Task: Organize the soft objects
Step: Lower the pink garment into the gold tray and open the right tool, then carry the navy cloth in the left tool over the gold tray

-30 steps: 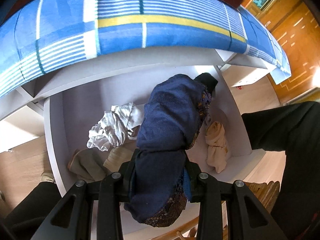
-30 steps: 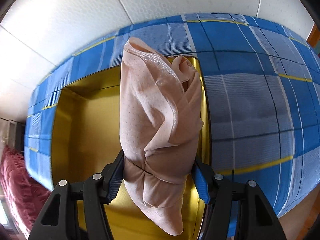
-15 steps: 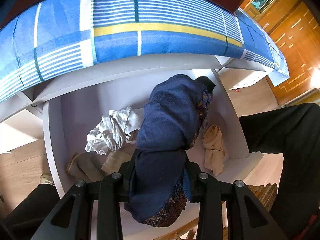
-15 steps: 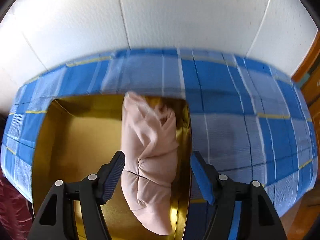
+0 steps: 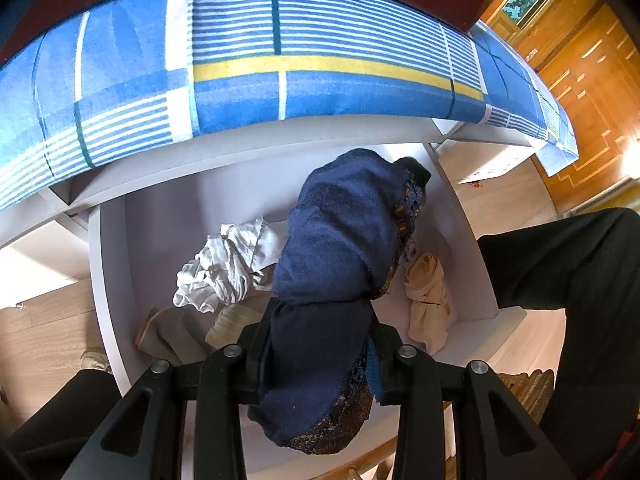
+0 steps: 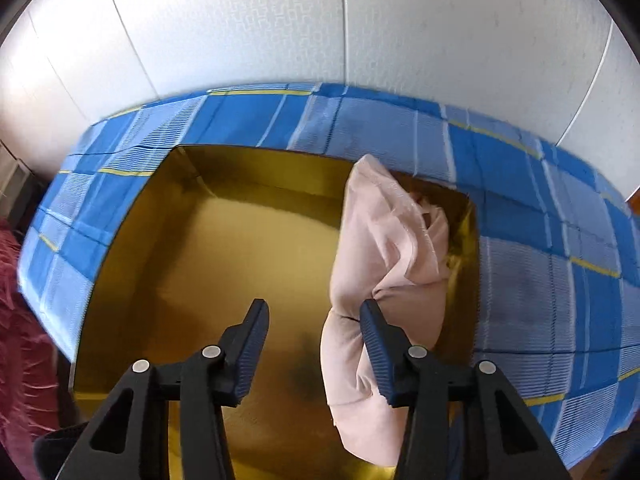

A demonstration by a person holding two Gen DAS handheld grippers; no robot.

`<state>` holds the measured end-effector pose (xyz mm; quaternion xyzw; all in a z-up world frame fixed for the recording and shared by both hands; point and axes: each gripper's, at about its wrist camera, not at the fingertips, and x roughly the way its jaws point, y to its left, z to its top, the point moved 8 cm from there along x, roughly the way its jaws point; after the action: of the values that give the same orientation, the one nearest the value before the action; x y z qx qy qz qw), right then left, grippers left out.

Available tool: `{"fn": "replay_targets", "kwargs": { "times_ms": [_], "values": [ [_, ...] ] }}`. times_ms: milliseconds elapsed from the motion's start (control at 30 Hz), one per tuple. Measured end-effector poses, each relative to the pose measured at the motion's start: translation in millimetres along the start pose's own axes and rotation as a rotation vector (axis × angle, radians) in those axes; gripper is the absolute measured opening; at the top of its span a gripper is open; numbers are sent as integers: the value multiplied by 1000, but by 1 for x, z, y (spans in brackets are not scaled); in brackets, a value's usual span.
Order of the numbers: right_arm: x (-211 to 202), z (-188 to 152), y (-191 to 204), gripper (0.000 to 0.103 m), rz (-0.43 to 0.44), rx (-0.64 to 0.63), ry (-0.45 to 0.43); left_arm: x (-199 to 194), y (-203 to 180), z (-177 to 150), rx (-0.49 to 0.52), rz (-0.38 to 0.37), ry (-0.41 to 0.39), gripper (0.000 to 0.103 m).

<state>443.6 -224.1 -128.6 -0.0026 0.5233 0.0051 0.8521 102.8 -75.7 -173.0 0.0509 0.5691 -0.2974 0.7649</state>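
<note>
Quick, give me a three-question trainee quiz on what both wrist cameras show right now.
1. True or false: the left gripper grips the navy bundle.
2. Where does the pink bundle lie? A) gold box B) white drawer C) floor
3. Fill in: the gap between the right gripper's fingers is ____.

Key: 1 true. 2 A, by the box's right wall. 3 empty; the closing jaws have the pink bundle beside the right finger.

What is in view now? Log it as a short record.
left tool: shut on navy garment, above white drawer
in drawer: white cloth, cream cloth
right tool: jaws closing, nothing between them, over gold box
pink cloth: in gold box, by its right wall
under box: blue checked bedsheet
</note>
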Motion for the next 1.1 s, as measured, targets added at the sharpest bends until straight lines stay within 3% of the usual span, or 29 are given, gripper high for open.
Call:
{"fn": "replay_targets", "kwargs": {
  "times_ms": [100, 233, 367, 467, 867, 1000, 1100],
  "values": [
    [1, 3, -9, 47, -50, 9, -21, -2, 2, 2, -7, 8, -7, 37],
    [-19, -8, -2, 49, 98, 100, -90, -5, 3, 4, -21, 5, -22, 37],
    [-46, -24, -15, 49, 162, 155, -164, -4, 4, 4, -22, 13, -20, 37],
    [-62, -50, -26, 49, 204, 192, -184, -4, 5, 4, -24, 14, -25, 37],
    [-89, -175, -50, 49, 187, 180, -253, -22, 6, 4, -29, 19, -75, 37],
    [-82, -216, -45, 49, 186, 170, -232, -35, 7, 3, -50, 10, -108, 37],
    [-61, -248, -36, 49, 204, 173, -163, -44, 7, 1, -61, 16, -131, 37]
  ]
}}
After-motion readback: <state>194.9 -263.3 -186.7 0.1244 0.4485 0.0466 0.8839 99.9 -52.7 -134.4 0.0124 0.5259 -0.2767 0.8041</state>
